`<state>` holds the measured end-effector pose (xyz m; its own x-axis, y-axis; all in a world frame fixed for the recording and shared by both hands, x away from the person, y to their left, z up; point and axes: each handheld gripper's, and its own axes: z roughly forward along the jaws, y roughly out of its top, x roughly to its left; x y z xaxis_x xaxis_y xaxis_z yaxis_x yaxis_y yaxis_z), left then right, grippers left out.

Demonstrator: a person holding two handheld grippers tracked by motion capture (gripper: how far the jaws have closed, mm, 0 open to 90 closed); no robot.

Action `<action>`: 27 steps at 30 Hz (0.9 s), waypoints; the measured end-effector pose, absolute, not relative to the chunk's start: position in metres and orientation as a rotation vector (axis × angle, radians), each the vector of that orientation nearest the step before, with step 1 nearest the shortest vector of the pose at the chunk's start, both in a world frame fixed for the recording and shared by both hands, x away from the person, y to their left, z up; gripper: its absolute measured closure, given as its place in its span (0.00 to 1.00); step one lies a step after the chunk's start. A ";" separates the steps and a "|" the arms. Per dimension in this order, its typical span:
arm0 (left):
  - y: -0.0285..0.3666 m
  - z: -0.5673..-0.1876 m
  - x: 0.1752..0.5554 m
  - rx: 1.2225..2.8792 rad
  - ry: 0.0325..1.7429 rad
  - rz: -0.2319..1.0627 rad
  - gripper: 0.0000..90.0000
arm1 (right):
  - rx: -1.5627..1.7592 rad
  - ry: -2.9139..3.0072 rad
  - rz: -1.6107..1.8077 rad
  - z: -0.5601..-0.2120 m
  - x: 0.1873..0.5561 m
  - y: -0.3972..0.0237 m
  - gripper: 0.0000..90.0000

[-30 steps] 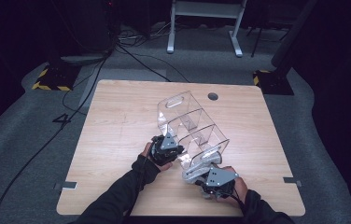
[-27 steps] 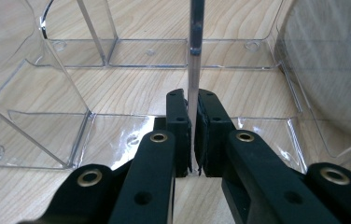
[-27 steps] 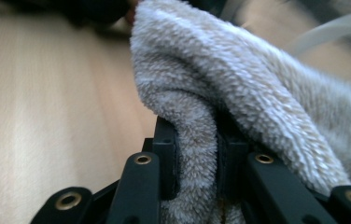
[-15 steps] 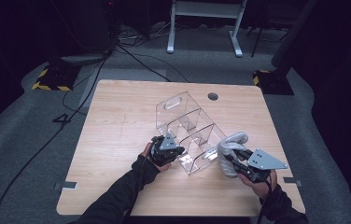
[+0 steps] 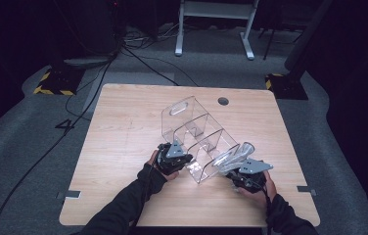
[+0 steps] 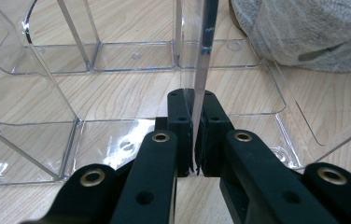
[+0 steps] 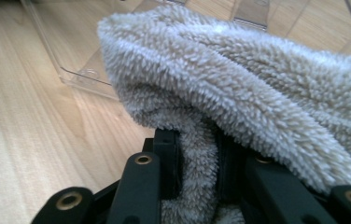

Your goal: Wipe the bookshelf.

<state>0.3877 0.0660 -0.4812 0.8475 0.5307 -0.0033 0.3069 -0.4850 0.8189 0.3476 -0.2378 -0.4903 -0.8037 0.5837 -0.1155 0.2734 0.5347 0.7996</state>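
Both hand-held grippers clamped: left [image 6: 194, 140] on organizer wall [image 6: 201, 70], right [image 7: 197, 158] on towel [image 7: 239, 93].

The high view looks forward and down on the whole worktop [image 5: 123, 132] from afar. Each gripper view peers along its own jaws from close range. All three share the clear organiser [image 5: 196, 137] [image 6: 38, 116] and grey towel [image 5: 233, 155] [image 7: 239, 93] [image 6: 304, 32].
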 end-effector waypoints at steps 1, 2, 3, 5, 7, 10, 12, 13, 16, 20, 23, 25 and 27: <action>0.065 -0.481 0.387 2.119 0.608 0.321 0.96 | 0.676 2.422 1.174 -0.489 0.345 -0.236 0.83; 0.065 -0.481 0.386 2.121 0.609 0.327 0.96 | 0.634 2.430 1.182 -0.487 0.342 -0.233 0.83; 0.065 -0.481 0.386 2.116 0.610 0.321 0.96 | 0.594 2.428 1.178 -0.485 0.337 -0.228 0.83; 0.064 -0.481 0.386 2.114 0.607 0.312 0.96 | 0.506 2.440 1.250 -0.477 0.325 -0.217 0.83; 0.063 -0.481 0.385 2.115 0.610 0.315 0.96 | 0.438 2.438 1.277 -0.470 0.316 -0.206 0.83; 0.062 -0.481 0.384 2.113 0.610 0.318 0.96 | 0.358 2.458 1.312 -0.467 0.304 -0.190 0.83; 0.062 -0.482 0.383 2.110 0.613 0.312 0.96 | 0.340 2.496 1.287 -0.474 0.300 -0.180 0.83; 0.062 -0.482 0.383 2.110 0.613 0.312 0.96 | 0.335 2.540 1.252 -0.487 0.301 -0.175 0.83; 0.063 -0.482 0.384 2.106 0.614 0.304 0.96 | 0.364 2.556 1.274 -0.491 0.306 -0.177 0.83; 0.064 -0.482 0.385 2.103 0.607 0.299 0.96 | 0.400 2.500 1.292 -0.480 0.306 -0.186 0.83; 0.063 -0.482 0.384 2.107 0.612 0.301 0.96 | 0.469 2.385 1.370 -0.462 0.306 -0.203 0.83; 0.063 -0.482 0.384 2.107 0.611 0.301 0.96 | 0.523 2.300 1.423 -0.448 0.308 -0.218 0.83; 0.063 -0.482 0.384 2.109 0.608 0.303 0.96 | 0.589 2.187 1.437 -0.436 0.313 -0.237 0.83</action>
<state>0.3845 0.0629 -0.4819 0.8494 0.5276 -0.0108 0.3089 -0.4806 0.8207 0.3128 -0.2365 -0.4359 -0.8047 0.5773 -0.1384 0.1021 0.3641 0.9258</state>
